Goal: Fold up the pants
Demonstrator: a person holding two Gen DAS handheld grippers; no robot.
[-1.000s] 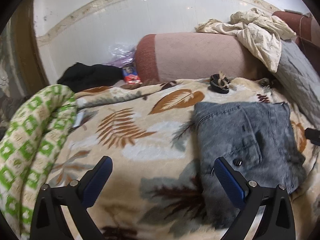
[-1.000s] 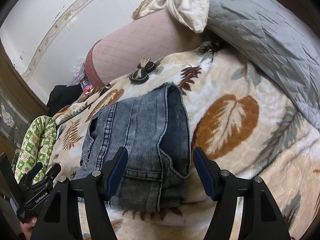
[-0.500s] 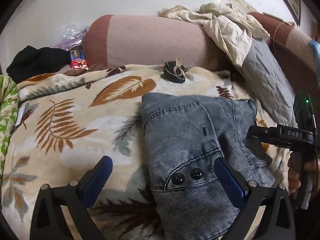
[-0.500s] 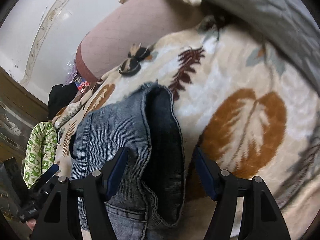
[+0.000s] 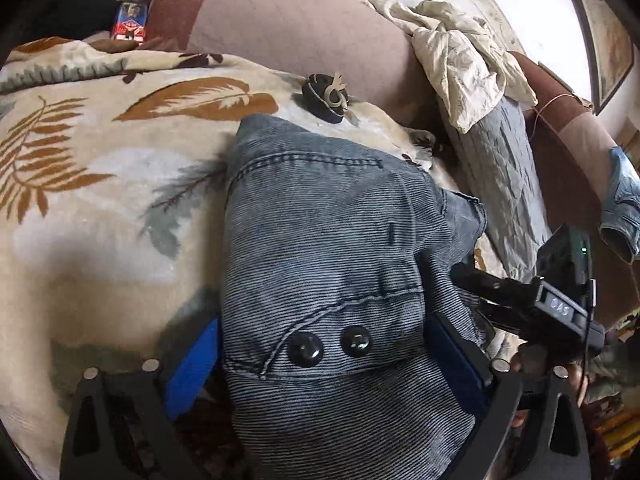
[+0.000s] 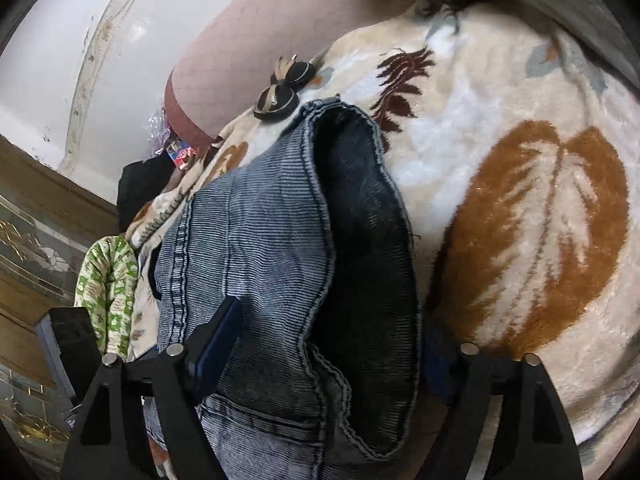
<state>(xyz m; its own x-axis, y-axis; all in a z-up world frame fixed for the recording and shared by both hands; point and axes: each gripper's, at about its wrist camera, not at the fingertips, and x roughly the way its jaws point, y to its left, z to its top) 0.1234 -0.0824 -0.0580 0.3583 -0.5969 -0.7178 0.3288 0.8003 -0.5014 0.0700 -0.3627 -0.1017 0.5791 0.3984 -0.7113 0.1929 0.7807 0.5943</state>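
Folded grey-blue denim pants [image 5: 332, 240] lie on a leaf-print blanket [image 5: 100, 184]. My left gripper [image 5: 320, 360] is open and straddles the near end with the two black buttons, its blue fingers [image 5: 192, 368] on either side of the fabric. My right gripper [image 6: 320, 344] is open and straddles the other end of the pants [image 6: 280, 248], where a dark inner layer shows. The right gripper also shows at the right in the left wrist view [image 5: 480, 296], pushed against the pants' edge.
A pink bolster [image 5: 288, 28] and a grey quilted cushion [image 5: 500, 184] line the far side. A black hair bow [image 5: 326, 98] lies just beyond the pants. A green patterned roll [image 6: 108, 292] and dark clothes [image 6: 140, 184] sit at the left end.
Both grippers moved forward and down onto the pants. The fabric now fills the gap between each pair of fingers. The jaws stay wide.
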